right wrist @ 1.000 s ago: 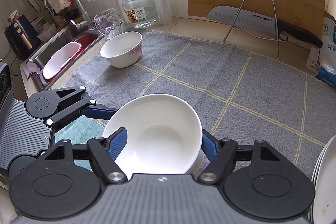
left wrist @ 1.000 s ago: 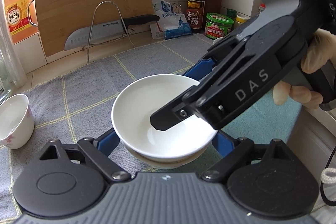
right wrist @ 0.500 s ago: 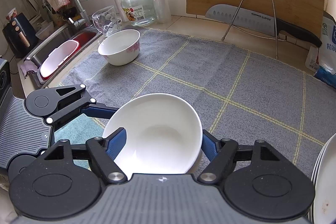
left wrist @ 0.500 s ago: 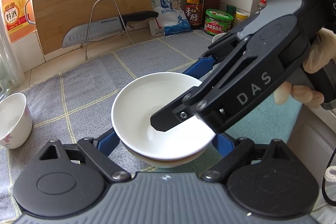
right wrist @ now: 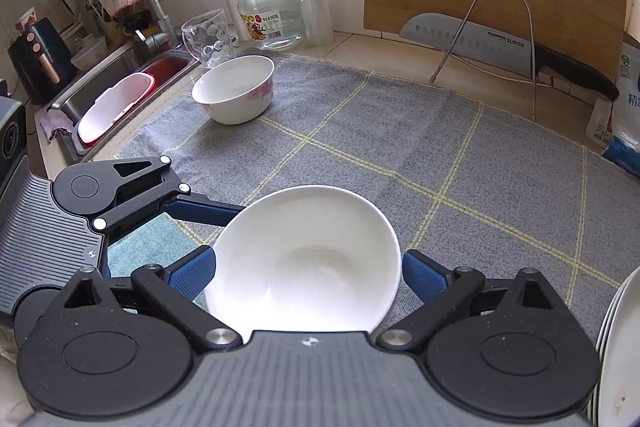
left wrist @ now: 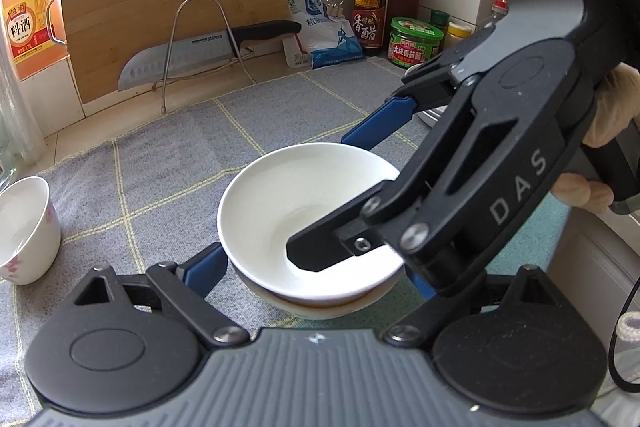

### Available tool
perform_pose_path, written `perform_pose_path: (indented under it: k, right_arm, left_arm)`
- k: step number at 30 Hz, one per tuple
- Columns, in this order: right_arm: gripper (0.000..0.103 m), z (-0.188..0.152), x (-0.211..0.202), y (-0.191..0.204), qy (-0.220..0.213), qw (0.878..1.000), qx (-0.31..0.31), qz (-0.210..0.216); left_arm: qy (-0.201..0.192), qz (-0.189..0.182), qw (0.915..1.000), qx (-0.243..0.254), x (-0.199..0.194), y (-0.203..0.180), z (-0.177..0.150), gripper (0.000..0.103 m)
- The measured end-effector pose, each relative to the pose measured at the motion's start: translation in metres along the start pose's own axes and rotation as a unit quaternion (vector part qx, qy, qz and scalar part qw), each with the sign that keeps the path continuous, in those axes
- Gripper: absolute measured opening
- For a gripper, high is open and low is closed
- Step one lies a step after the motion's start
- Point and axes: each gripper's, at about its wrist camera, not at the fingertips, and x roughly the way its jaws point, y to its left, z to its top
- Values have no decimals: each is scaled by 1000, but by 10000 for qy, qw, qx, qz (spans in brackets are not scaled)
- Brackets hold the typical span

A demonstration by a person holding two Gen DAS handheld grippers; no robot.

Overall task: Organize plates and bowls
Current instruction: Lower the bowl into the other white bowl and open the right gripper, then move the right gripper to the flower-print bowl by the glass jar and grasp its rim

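You were at the stacking step: the white bowl (right wrist: 304, 259) sat nested in a second bowl (left wrist: 320, 307) on the grey cloth (right wrist: 400, 131) over the table, near its front edge, with only the lower rim peeping out beneath it in the left view. Your right tongs (right wrist: 306, 267) were opening, their blue pads standing clear on either side of the bowl with nothing pressed, so the bowl looked let go and resting on its own. Your left tongs (left wrist: 316, 263) were spread wide around the stack; one pad (left wrist: 206, 267) lay just beside the rim, and whether it touched I could not tell, so I judged them released. Next you needed to draw the right tongs back and up without clipping the rim, then go for the flowered bowl (right wrist: 234, 89) well apart near the sink (right wrist: 120, 67), or the plates (right wrist: 616, 355) at the right edge. Against a second ago, the right tongs had been clenched on the bowl's near wall, one finger inside; now they gaped, while the bowl and both hands kept their place.
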Motion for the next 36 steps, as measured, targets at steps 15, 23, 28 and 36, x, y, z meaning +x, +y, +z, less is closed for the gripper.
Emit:
perform_pose_path:
  k: [15,23,28,36]
  right_arm:
    - [103,2,-12,10,-150,9994,-111,-275]
    - [103,18,-9,25,-222,9985,-352,-352]
    - [103,35,5,41,-214,9976,-573,-319]
    - [103,83,43,65,-136,9951,-959,-180]
  left_arm:
    - [-87,-98,9999,26,-31,13,-5,95]
    - [-90,340,9992,-186,-47,45,-18,95]
    - [-184,859,9951,-452,-52,79,-29,95]
    - [-340,1832,9798,-721,-37,143,-43,95]
